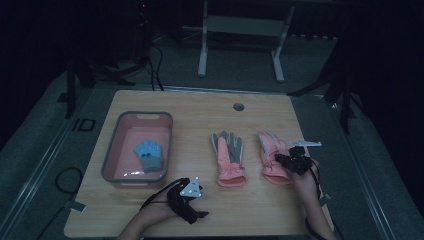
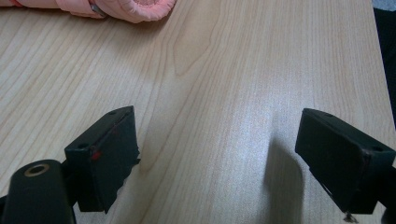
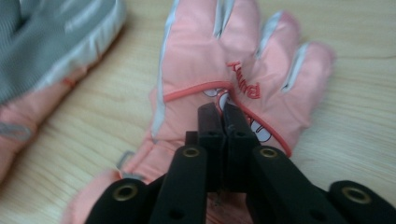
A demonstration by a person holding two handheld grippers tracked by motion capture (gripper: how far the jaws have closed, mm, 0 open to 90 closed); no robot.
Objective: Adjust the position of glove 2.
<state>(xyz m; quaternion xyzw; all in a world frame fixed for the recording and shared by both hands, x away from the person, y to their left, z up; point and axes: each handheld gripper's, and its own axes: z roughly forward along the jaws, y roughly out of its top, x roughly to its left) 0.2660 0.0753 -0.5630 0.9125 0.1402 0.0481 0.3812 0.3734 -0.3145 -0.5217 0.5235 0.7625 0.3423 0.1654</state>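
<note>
Pale wooden desk [image 1: 200, 107]: your right gripper [image 3: 223, 112] is pinched together on the pink padded glove [image 3: 219, 70] near its right edge. Only a fabric fold seems caught, so it could slip. Left gripper [image 2: 217, 154] hangs apart.

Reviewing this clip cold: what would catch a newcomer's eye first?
Two pink gloves on the wooden table stand out: the grey-palmed glove at centre, and to its right the pink glove, on whose back the right gripper sits with jaws together. At left, a pink bin holds a small blue glove.
</note>
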